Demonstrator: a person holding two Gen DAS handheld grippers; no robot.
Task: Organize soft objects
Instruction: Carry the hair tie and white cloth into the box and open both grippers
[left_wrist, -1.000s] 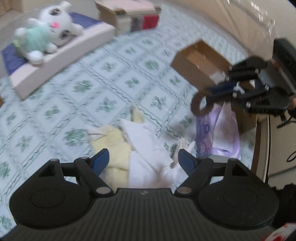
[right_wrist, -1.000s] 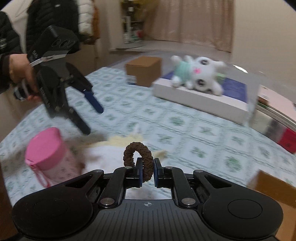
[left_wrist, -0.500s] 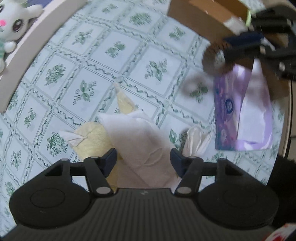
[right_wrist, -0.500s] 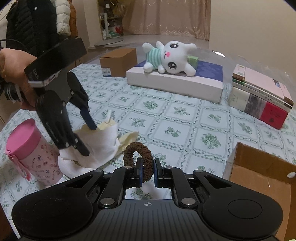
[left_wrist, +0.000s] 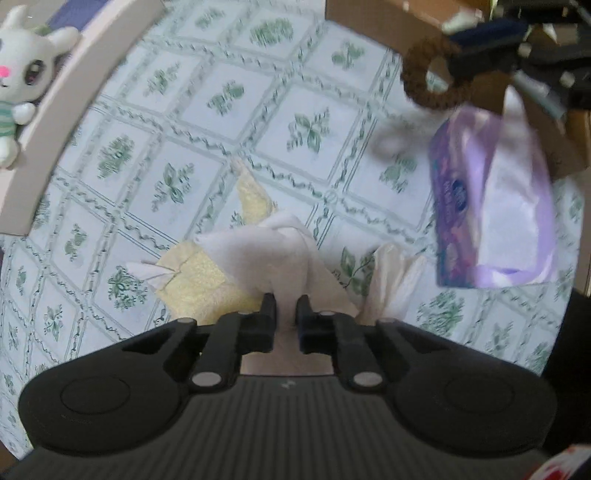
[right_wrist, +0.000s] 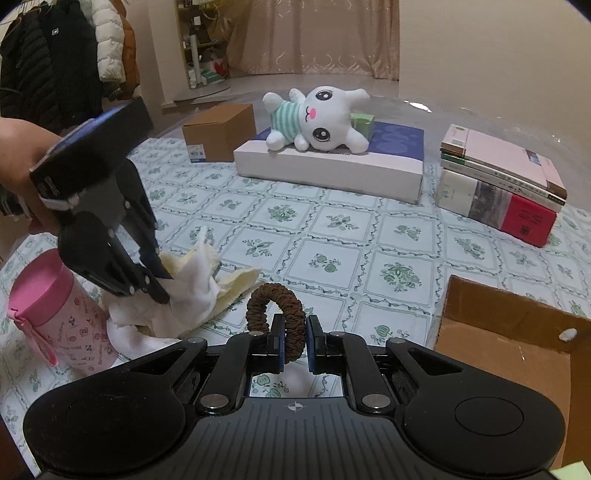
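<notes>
My left gripper is shut on a white cloth that lies over a yellow towel on the patterned tablecloth. It also shows in the right wrist view, pinching the white cloth beside the yellow towel. My right gripper is shut on a brown scrunchie and holds it above the table. The scrunchie also shows in the left wrist view, at the upper right. A white plush bunny lies on a flat box at the back.
An open cardboard box stands at the right front. A pink cup stands at the left. A purple tissue pack lies near the box. A stack of books and a closed carton stand at the back.
My left gripper has come down over the white cloth and shut on it. My right gripper still holds the scrunchie and has kept roughly its place.
</notes>
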